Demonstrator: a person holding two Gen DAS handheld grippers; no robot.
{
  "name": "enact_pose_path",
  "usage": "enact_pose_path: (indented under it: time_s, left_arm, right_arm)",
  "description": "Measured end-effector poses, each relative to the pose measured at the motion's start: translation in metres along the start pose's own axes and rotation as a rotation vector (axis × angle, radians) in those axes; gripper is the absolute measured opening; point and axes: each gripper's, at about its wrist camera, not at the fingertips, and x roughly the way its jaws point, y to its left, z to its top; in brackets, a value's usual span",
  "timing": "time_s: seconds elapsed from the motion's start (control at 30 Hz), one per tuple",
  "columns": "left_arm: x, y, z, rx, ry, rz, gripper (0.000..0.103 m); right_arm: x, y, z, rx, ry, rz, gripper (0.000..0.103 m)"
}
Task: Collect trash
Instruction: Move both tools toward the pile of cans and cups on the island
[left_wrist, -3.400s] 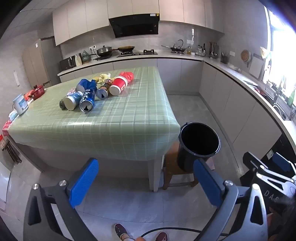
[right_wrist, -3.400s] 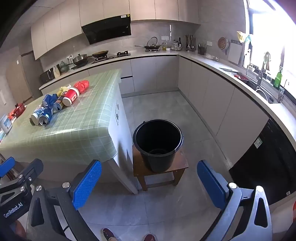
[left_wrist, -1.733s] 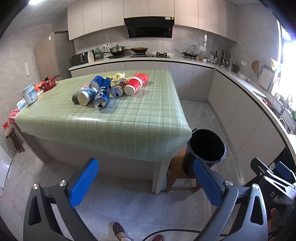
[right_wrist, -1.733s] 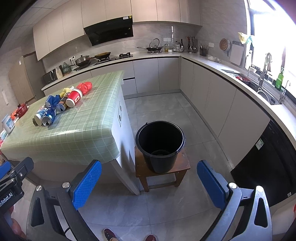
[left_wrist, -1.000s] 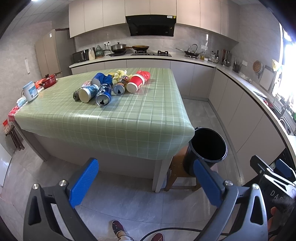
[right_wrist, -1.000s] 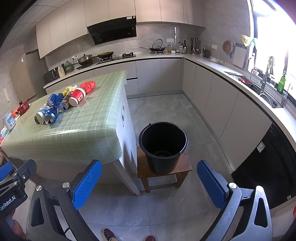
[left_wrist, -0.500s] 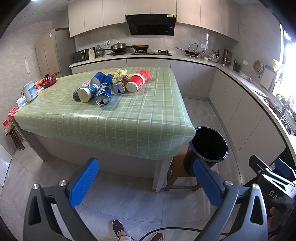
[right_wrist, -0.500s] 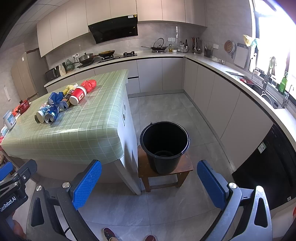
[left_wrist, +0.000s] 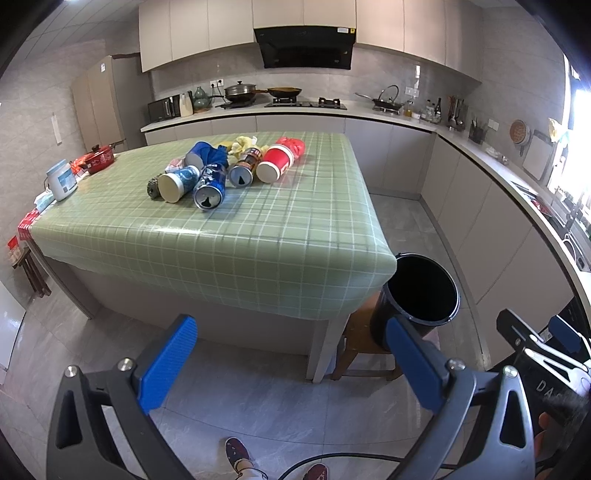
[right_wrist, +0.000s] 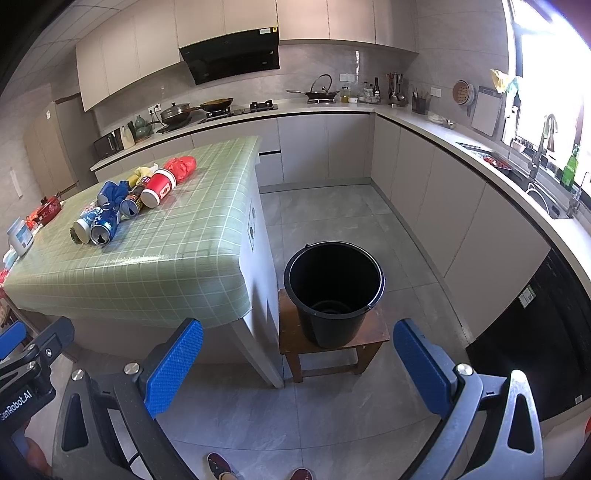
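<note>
While both tongs hang above the floor short of the tabletop (left_wrist: 258, 240), nothing is collected yet. Left tongs (left_wrist: 291, 363): blue pads spread wide, nothing between them. Right tongs (right_wrist: 295, 365): same, wide open and empty.

Trash sits in one cluster in the upper left of both frames, on the far part of the green checked cloth. Items lie on their sides: red paper cup (left_wrist: 275, 163), dark can (left_wrist: 246, 168), blue can (left_wrist: 210, 182), blue-and-white cup (left_wrist: 179, 181), a crumpled red bag (left_wrist: 293, 144) behind, yellow wrapper (left_wrist: 242, 142), blue bag (left_wrist: 207, 152). Open mouths of the cans and cups face toward the cameras, so their long axes run roughly away from the viewer, up-frame.

Black bucket (right_wrist: 334, 286) stands on a small wooden stool (right_wrist: 291, 341) beside the tabletop's near right corner; looks empty, though its bottom is dim.

Key relation: in the left wrist view the cluster lies up-frame and a little left of the tongs' centre line; in the right wrist view it sits far off to the upper left, with the bucket almost dead ahead. Judgement: left hand is better lined up for the first pick, right hand nearer the bucket. The reach must cross much bare cloth. With axes pointing toward the tongs, pads should close across a can's sides; rolling is the likely hazard.
</note>
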Motion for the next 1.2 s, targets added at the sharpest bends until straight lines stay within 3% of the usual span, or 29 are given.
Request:
enact_pose_path:
  time_s: [0.23,0.53,0.97,1.2]
  left_arm:
    - [0.011,0.018,0.012,-0.028,0.016,0.031,0.103]
    - [0.050,0.085,0.040,-0.112,0.035,0.089,0.103]
    - [0.130,0.208,0.108,-0.129,0.070,0.104,0.103]
    - [0.170,0.245,0.137,-0.119,0.091,0.100,0.103]
  right_arm:
    - [0.010,0.008,0.006,-0.003,-0.003,0.036,0.103]
    - [0.038,0.059,0.027,-0.031,0.002,0.071,0.103]
    - [0.107,0.206,0.083,-0.009,0.012,0.109,0.103]
    - [0.136,0.268,0.101,-0.026,0.031,0.122,0.103]
